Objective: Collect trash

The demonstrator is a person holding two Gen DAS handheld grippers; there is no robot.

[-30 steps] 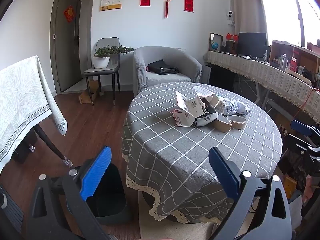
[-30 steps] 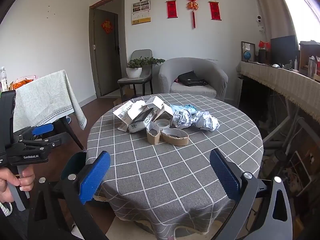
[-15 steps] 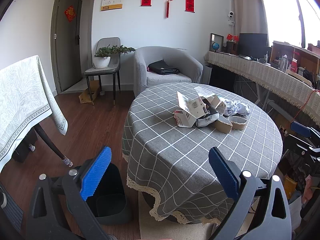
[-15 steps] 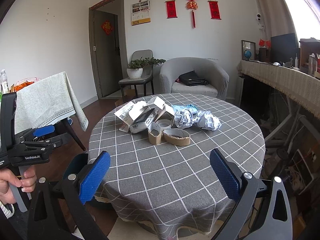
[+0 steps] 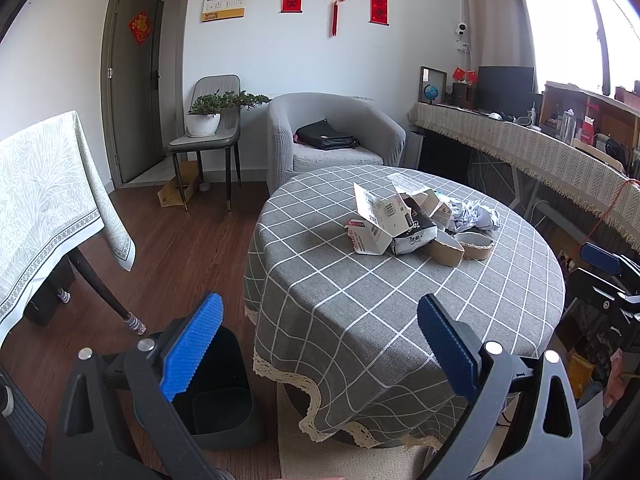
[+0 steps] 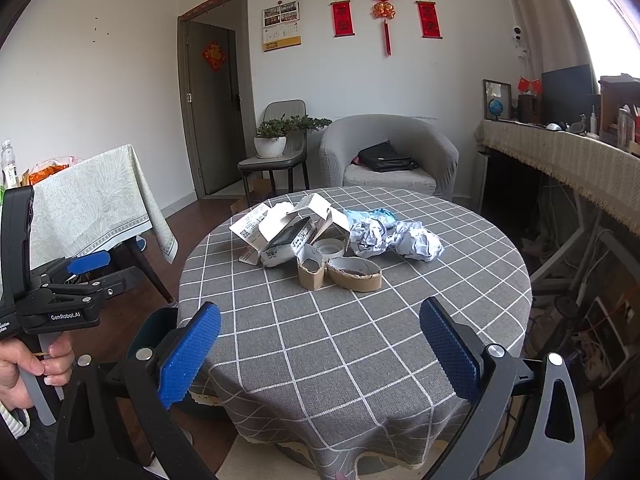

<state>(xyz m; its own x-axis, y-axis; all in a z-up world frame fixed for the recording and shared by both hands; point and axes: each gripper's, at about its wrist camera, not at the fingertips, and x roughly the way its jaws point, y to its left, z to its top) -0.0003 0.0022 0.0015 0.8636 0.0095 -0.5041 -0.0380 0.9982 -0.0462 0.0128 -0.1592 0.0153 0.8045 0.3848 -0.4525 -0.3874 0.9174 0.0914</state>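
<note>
A heap of trash lies on the round table with the grey checked cloth point(image 5: 360, 300) point(image 6: 360, 340): torn white cartons point(image 5: 378, 220) point(image 6: 280, 236), cardboard tape rings point(image 5: 460, 246) point(image 6: 354, 276) and crumpled paper point(image 5: 476, 216) point(image 6: 400, 236). A dark bin point(image 5: 218, 392) stands on the floor at the table's left; its rim also shows in the right wrist view point(image 6: 154, 328). My left gripper point(image 5: 320, 344) is open and empty, well short of the heap. My right gripper point(image 6: 320, 350) is open and empty above the table's near edge.
A second table with a pale patterned cloth point(image 5: 48, 200) stands at the left. A grey armchair point(image 5: 332, 136) and a chair with a potted plant point(image 5: 208, 120) stand behind. A long counter point(image 5: 540, 152) runs along the right wall. A rug point(image 5: 320, 448) lies under the round table.
Both views have shifted only slightly. Both grippers stay open and empty.
</note>
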